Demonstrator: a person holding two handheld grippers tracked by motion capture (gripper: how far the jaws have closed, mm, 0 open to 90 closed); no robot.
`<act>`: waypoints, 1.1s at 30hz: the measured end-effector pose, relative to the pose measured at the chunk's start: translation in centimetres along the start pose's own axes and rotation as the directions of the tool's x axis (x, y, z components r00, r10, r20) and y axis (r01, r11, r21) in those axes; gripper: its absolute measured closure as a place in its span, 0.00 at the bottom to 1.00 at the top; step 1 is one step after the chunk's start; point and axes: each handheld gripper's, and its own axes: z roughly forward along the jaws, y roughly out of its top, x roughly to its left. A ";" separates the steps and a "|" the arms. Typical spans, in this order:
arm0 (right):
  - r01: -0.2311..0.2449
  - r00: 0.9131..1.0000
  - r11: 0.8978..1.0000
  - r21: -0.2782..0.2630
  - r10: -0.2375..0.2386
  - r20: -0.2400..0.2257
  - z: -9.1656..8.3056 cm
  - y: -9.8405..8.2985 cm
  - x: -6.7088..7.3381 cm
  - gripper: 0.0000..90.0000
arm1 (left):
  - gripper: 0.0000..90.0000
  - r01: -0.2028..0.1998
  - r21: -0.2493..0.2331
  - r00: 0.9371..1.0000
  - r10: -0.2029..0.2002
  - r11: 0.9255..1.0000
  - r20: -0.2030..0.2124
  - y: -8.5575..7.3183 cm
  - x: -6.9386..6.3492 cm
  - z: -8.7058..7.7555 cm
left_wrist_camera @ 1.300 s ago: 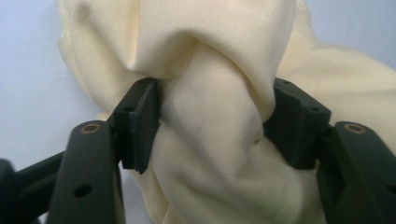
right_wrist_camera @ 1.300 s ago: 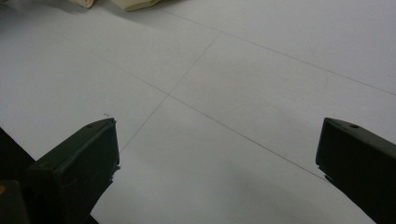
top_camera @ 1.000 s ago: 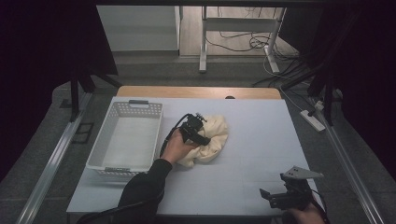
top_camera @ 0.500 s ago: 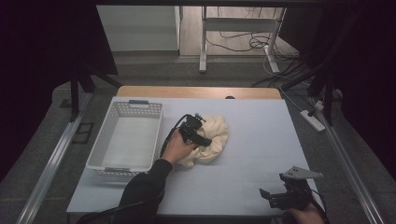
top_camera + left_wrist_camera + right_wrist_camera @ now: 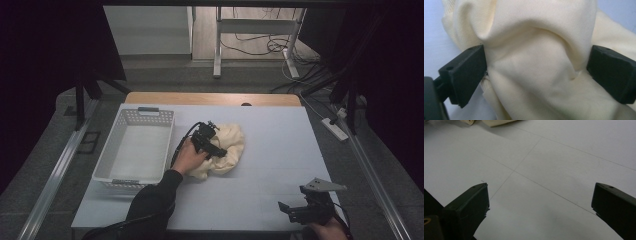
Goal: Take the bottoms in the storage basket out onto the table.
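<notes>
2 tools are in play, and the left tool point(image 5: 214, 148) is by far the nearer to the cream cloth point(image 5: 229, 150): it sits right on top of the bundle, near the middle of the counter point(image 5: 280, 150), while the right tool point(image 5: 295, 213) waits well apart at the near right corner, over bare counter. In the left gripper view the left tool's jaws have just been opening and now stand wide, with a thick fold of cloth point(image 5: 534, 75) bulging up between them; the pads point(image 5: 466, 72) lie against the folds at the sides, yet I judge the grip to be let go, not pinching. The right tool's jaws are also spread wide with nothing between them. The white basket point(image 5: 135, 150) stands just beside the cloth on its left, on the same side as the left hand point(image 5: 189, 157). Any coming lift or regrip falls to the left tool, straight down into the heap, with the basket a short sideways carry away.
</notes>
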 end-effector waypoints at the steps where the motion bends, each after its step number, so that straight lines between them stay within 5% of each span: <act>1: 0.001 1.000 1.000 0.000 -0.001 0.000 0.0 0.0 0.0 0.02 | 0.03 -0.001 -0.001 1.000 0.001 1.000 0.003 0.0 0.0 0.0; 17: 0.003 1.000 1.000 0.002 -0.003 0.006 0.0 0.0 0.0 0.00 | 0.00 -0.019 -0.010 0.998 0.019 1.000 0.052 0.1 0.2 -0.6; 33: 0.003 1.000 1.000 0.007 -0.003 0.008 0.1 0.0 0.1 0.00 | 0.00 -0.076 -0.035 0.996 0.077 0.996 0.034 0.1 -0.6 -1.7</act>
